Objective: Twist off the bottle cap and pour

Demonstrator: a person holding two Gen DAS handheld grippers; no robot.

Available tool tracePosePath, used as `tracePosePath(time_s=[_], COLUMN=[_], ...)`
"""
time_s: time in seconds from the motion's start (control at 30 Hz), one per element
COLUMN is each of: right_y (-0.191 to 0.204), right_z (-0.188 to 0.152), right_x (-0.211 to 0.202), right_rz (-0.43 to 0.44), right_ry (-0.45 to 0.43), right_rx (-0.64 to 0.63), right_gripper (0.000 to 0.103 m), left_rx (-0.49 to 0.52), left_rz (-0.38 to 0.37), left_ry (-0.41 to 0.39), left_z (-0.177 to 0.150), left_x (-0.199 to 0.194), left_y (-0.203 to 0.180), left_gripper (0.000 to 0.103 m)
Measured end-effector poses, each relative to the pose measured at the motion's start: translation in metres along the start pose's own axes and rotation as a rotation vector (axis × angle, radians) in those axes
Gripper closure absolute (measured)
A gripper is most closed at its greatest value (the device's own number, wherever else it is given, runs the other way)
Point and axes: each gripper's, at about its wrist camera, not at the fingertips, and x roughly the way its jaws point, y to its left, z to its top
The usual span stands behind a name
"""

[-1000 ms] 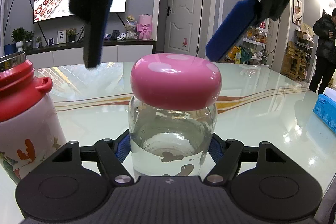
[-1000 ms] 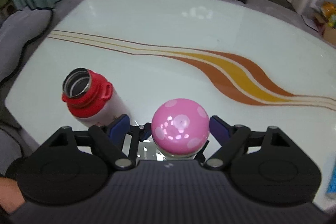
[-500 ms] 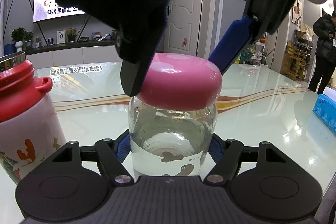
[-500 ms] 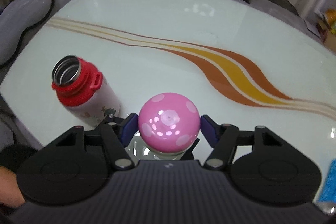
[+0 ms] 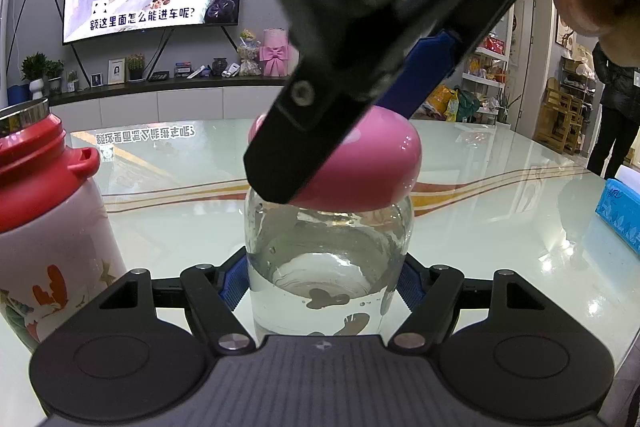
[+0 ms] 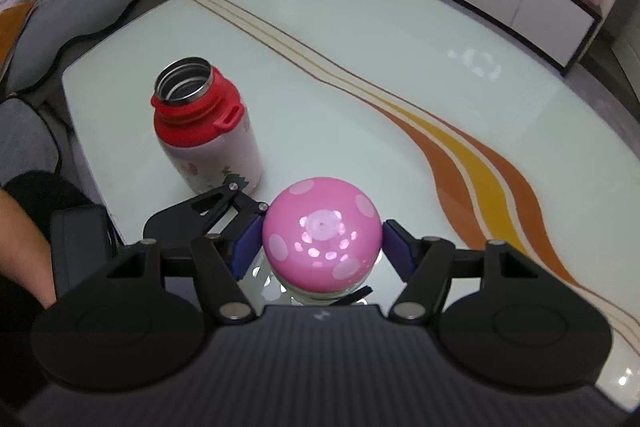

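Two grips on: my left gripper (image 5: pixel 322 277) jaws clamp the glass bottle (image 5: pixel 328 263) beside the red flask (image 6: pixel 204 125), right gripper (image 6: pixel 322 241) jaws pinch the pink cap (image 6: pixel 322 231). Unscrewing and pouring still left, I'd say.

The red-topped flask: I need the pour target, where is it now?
The red-topped flask stands open on the glass table, left of the pink cap in both wrist views, just beyond the left gripper from above.
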Motion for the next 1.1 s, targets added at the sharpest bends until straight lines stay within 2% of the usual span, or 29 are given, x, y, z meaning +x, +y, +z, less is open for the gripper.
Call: tracePosePath(time_s=[0.1,0.2,0.3,0.37,0.43,0.53,0.67,0.7,0.77,0.87,1.1], right_y=[0.001,0.000,0.001,0.001,0.002,0.007,0.010,0.010,0.009,0.007,0.000], right_z=[0.000,-0.002,0.001,0.004,0.006,0.010,0.013,0.013,0.013,0.011,0.004], right_x=[-0.002,-0.009,-0.013,-0.012,-0.010,-0.009,-0.004,-0.002,-0.001,-0.002,-0.003], right_rz=[-0.013,-0.007,-0.051,-0.101,-0.143,-0.180,-0.240,-0.256,-0.268,-0.253,-0.159], right_ry=[-0.002,-0.034,-0.036,-0.001,0.021,0.025,0.048,0.058,0.065,0.065,0.059], right_rx=[0.017,0.091,0.251,0.373,0.484,0.528,0.517,0.510,0.499,0.471,0.293], right_gripper=[0.020,0.017,0.017,0.017,0.022,0.025,0.031,0.037,0.038,0.039,0.039], left_rx=[0.000,-0.001,-0.001,-0.001,-0.001,0.000,0.000,0.000,-0.001,-0.001,-0.002], left_rz=[-0.001,-0.001,-0.001,0.000,0.000,-0.001,-0.002,-0.003,-0.003,-0.004,-0.005], left_ry=[0.000,0.001,0.001,-0.001,-0.001,0.000,0.001,0.002,0.003,0.005,0.006], left_z=[0.000,0.001,0.001,0.001,0.000,-0.001,0.000,0.000,0.001,0.001,0.001], left_x=[-0.001,-0.001,-0.001,-0.003,-0.003,-0.004,-0.003,-0.002,0.001,0.003,0.003], left_y=[0.002,0.003,0.004,0.006,0.007,0.008,0.009,0.008,0.008,0.004,0.005], left_gripper=[0.028,0.028,0.028,0.028,0.028,0.028,0.028,0.028,0.028,0.028,0.028])
